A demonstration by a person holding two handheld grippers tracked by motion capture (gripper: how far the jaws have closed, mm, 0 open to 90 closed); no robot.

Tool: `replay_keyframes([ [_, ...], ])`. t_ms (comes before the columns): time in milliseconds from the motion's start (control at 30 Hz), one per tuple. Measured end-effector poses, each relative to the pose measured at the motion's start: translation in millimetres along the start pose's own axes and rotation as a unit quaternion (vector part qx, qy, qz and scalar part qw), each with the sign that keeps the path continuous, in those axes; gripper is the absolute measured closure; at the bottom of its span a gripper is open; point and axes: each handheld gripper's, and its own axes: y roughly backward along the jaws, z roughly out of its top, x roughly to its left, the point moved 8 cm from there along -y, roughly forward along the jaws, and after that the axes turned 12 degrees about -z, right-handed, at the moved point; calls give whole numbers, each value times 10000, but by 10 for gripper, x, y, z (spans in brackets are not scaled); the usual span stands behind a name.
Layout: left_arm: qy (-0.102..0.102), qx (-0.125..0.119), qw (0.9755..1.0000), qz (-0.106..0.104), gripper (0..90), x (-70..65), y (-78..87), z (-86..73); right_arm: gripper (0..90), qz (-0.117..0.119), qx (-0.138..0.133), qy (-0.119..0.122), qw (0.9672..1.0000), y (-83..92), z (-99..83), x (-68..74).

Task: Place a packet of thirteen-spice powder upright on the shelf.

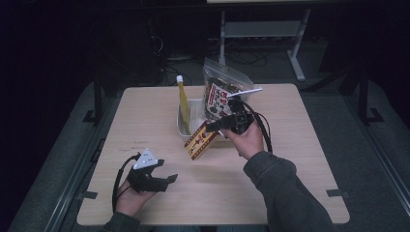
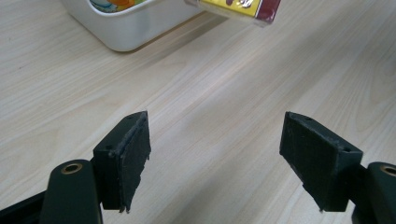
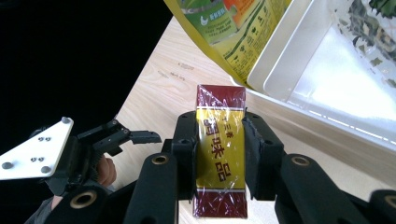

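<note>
Maroon-and-gold snack packet (image 3: 220, 158), film-wrapped, is clamped between my right gripper's (image 3: 220, 156) pads, both pressing its long sides. In the high view the packet (image 1: 198, 140) hangs clear above the wooden table (image 1: 145, 116), just in front of the white plastic tub (image 1: 184, 126), tilted with its low end toward my side. Its bottom end is cut off by the frame in the right gripper view; the gold characters on the label are visible, rest of the print too small to read.

Tub (image 3: 299, 70) holds a yellow-green pouch (image 3: 224, 28) leaning over its rim and a clear zip bag (image 1: 220, 92) of dark snacks standing at the back. Pouch top and bag are cropped in the right gripper view. Tub floor looks bare where visible, but glare washes it out. From the high view, my right hand (image 1: 249, 137) and the gripper body hide the tub's near right corner.

My left gripper (image 2: 215, 154) is wide open, nothing between the pads, hovering low over bare tabletop at the near left (image 1: 152, 176). In the left gripper view the tub's corner (image 2: 126, 32) and the packet's end (image 2: 243, 8) sit at the top edge, both cropped.

Room: open table left of and in front of the tub, also to the right. Table's left edge is close behind the left gripper (image 3: 60, 158) as seen from the right gripper view; dark floor beyond.
</note>
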Motion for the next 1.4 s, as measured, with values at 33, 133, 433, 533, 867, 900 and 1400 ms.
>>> replay_keyframes([
  [33, 5, 4, 10000, 6, 239, 5, 1, -2, 680, 15, -2, -3, 10000, 2, 4, 0],
  [133, 15, 10, 10000, 13, 238, 12, 3, -4, 680, -24, 19, -35, 10000, -2, 11, -23],
  [433, 64, -10, 10000, 41, 229, 38, 14, -11, 679, -217, -46, -100, 9997, 55, 80, -80],
  [533, 65, -21, 10000, 51, 229, 44, 19, -11, 680, -290, -100, -88, 9995, 76, 135, -88],
  [867, 53, 4, 10000, 42, 222, 45, 18, -24, 679, -532, -138, -138, 9984, 110, 276, -102],
  [900, 50, 0, 10000, 45, 223, 45, 20, -21, 679, -541, -150, -134, 9983, 111, 289, -102],
  [1400, 87, -58, 9999, 73, 221, 74, 58, -16, 679, -934, -284, -211, 9950, 91, 603, -81],
])
